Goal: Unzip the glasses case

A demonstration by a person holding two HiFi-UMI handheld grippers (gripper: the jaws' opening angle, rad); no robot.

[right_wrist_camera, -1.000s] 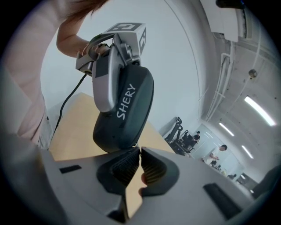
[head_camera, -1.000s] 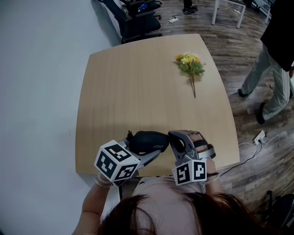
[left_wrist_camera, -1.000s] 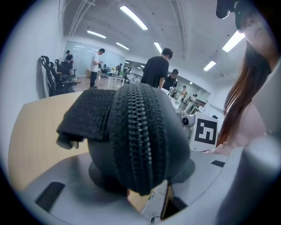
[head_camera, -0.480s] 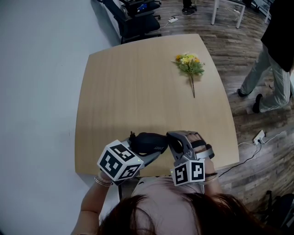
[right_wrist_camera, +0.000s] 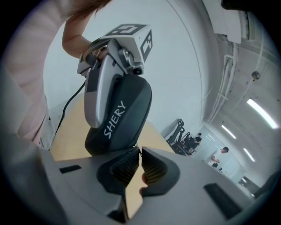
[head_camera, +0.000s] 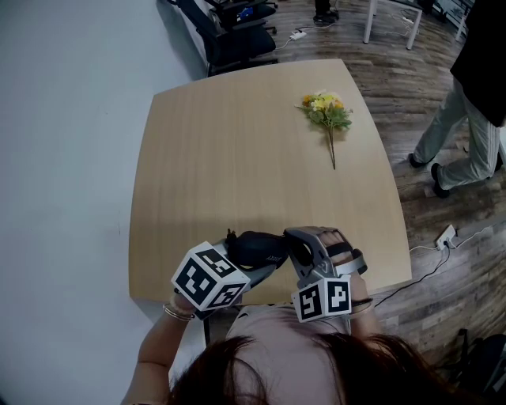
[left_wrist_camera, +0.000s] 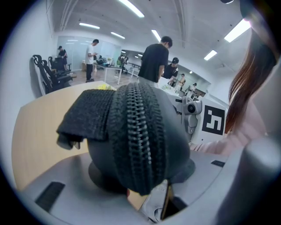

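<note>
Our left gripper clamps the glasses case, the right gripper pinched shut beside it; a skewed tug could wrench the case loose.

A pale wood worktop stands beside a plain pale wall on a grey plank floor. Black office chairs sit beyond it, with strip lights overhead.

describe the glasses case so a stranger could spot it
On the light wooden table, go to the near edge, opposite the flower sprig. The glasses case is clamped in the left gripper: a black, rounded shell printed SHERY, the only zipped thing there.
</note>
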